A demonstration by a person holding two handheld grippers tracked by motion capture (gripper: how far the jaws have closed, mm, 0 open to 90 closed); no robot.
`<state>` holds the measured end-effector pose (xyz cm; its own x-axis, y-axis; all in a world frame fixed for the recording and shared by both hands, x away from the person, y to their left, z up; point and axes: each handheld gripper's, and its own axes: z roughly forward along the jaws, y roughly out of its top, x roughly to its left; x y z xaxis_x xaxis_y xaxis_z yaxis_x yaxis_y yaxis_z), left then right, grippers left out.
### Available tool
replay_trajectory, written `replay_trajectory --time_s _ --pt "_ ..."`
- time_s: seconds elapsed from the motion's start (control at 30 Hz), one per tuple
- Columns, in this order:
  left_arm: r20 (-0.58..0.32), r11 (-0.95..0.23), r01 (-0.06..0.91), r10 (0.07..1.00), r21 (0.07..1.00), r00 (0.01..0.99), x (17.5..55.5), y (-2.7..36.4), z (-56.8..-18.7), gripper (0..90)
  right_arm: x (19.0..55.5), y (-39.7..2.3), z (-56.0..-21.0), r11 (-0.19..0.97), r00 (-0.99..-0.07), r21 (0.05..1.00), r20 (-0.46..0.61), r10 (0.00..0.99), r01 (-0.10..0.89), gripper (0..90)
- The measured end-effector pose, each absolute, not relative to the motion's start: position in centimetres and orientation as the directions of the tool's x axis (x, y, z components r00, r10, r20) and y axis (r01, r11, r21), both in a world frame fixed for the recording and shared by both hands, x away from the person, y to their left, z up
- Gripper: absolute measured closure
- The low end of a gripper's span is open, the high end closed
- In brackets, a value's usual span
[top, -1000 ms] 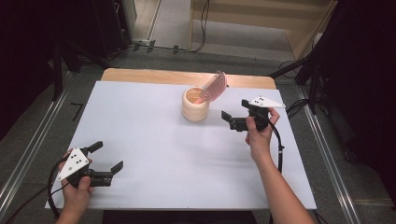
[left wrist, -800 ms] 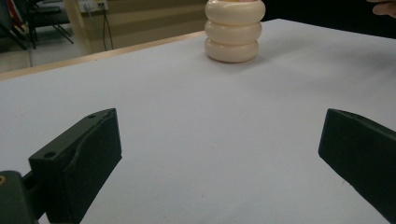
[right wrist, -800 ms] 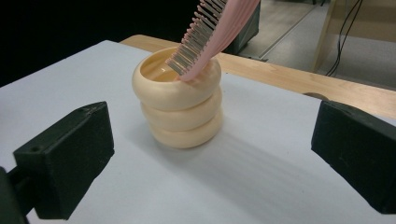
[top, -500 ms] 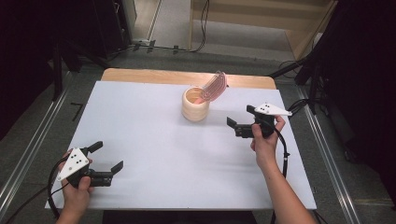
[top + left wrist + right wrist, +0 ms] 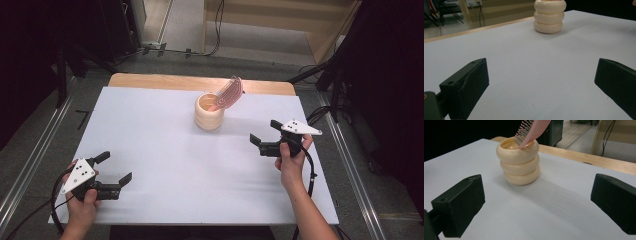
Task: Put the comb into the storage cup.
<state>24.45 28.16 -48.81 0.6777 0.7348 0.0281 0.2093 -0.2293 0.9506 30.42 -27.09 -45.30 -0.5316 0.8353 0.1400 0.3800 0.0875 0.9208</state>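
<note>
A cream ribbed cup stands near the far middle of the white table. A pink comb leans out of it toward the right. My right gripper is held open to the right of the cup, a little apart from it, with nothing between its jaws. Near the front left corner my left gripper rests open and empty, pointing across the table at the cup.
A wooden strip borders the table's far edge. Metal rails run along both sides on the floor, and cables lie off the right side. Bare white surface lies between the two grippers.
My right gripper has pulled back from the cup, moving right and toward the near side. The left gripper has stayed where it was.
</note>
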Motion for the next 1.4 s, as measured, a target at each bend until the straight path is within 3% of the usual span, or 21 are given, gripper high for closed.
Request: replay_trajectory --time_s 1.4 --pt "0.034 -0.234 0.204 0.732 0.951 0.68 24.4 28.2 -48.8 0.0 23.6 -33.7 -49.5 0.041 -0.462 0.92 0.157 0.873 0.39 0.0"
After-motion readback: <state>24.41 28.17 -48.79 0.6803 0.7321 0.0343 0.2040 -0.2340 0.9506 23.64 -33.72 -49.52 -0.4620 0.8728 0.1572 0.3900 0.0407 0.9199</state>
